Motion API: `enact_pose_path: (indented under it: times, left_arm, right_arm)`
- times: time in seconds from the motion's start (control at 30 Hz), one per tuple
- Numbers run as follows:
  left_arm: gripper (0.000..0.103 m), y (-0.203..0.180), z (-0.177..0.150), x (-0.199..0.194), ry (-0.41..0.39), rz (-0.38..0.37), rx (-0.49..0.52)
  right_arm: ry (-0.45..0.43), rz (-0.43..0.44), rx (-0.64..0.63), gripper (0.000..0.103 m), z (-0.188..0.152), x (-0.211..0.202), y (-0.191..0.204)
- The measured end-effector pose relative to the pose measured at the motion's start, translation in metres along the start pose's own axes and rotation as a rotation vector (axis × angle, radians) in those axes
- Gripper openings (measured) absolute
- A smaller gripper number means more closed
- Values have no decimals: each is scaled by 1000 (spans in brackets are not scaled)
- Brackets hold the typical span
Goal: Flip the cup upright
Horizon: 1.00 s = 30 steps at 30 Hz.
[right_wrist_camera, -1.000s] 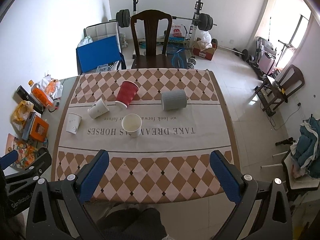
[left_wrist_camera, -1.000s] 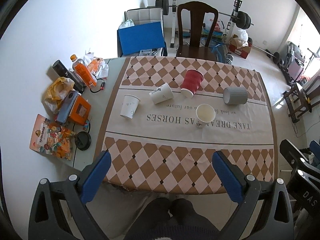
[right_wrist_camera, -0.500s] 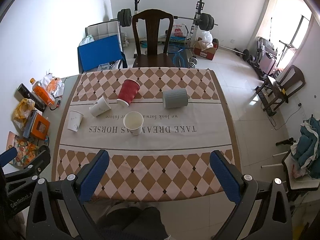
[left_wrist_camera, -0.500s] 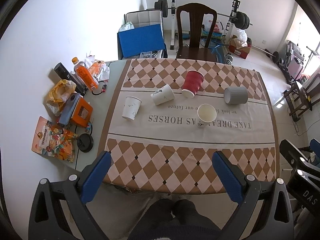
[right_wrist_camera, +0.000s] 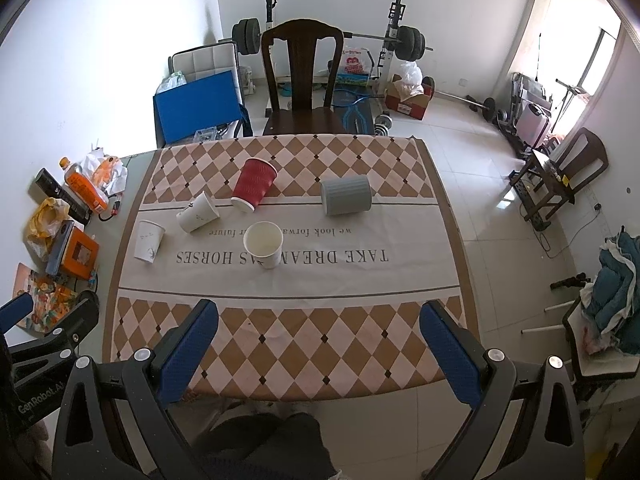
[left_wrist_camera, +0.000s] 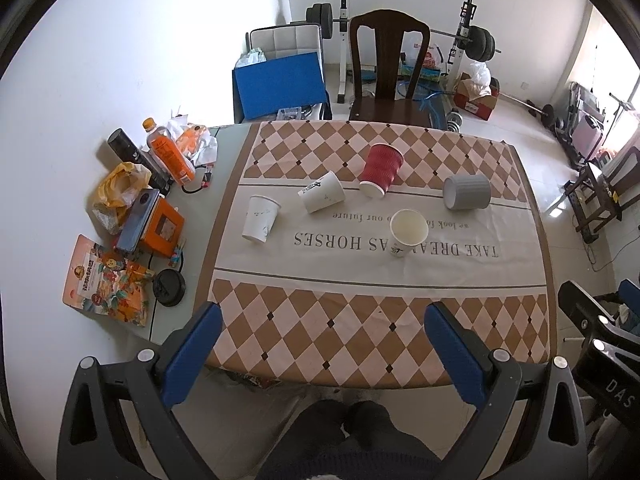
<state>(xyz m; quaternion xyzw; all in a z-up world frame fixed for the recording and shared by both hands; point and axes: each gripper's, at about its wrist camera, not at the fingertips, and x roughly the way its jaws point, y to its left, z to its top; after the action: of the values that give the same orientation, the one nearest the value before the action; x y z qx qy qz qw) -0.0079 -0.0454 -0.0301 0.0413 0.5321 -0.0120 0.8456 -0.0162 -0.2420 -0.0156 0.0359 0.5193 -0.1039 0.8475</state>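
Observation:
Several cups sit on the checkered tablecloth (left_wrist_camera: 360, 328). A white paper cup (left_wrist_camera: 408, 230) stands upright mid-table, also in the right wrist view (right_wrist_camera: 264, 242). A red ribbed cup (left_wrist_camera: 380, 170) (right_wrist_camera: 254, 184), a grey ribbed cup (left_wrist_camera: 467, 192) (right_wrist_camera: 346, 195) and a white cup (left_wrist_camera: 322, 197) (right_wrist_camera: 198, 212) lie on their sides. Another white cup (left_wrist_camera: 260, 219) (right_wrist_camera: 149, 240) stands at the left. My left gripper (left_wrist_camera: 322, 350) and right gripper (right_wrist_camera: 318, 350) are both open, empty, held high above the table's near edge.
Clutter lies on the bare table strip at the left: an orange bottle (left_wrist_camera: 168, 152), a yellow bag (left_wrist_camera: 120, 188), an orange box (left_wrist_camera: 160, 228), a snack packet (left_wrist_camera: 104, 280). A dark wooden chair (left_wrist_camera: 388, 64) stands behind the table. Weights and a bench fill the back.
Both grippers have risen and drawn back a little, so the table looks slightly smaller and farther. No cup has moved.

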Motion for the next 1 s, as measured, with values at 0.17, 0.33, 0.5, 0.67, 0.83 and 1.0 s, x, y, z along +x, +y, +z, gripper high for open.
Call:
enact_pose_path:
  times: [0.17,0.33,0.5,0.67,0.83,1.0]
  left_arm:
    - [103,0,0,0,-1,2,1]
    - [103,-2,1,0,-1,3,1]
    - [103,-2,1,0,-2,2,-1]
    - [103,-3,3,-1,-4,0,1]
    - [103,-4,4,-1,-4,1,-1]
    - [103,-3,3,0,-4,2,-2]
  right_arm:
    - [2,3,2,102,0,-1,-2]
    - [1,3,2,102,-1,-2,-2]
    - [1,2,2,102,0,-2,-2]
    - [0,2,2,102,-2,-2,-3]
    - [0,4,2,102,-1,-2,-3]
    - [0,3,1,102,-3,-3,-3]
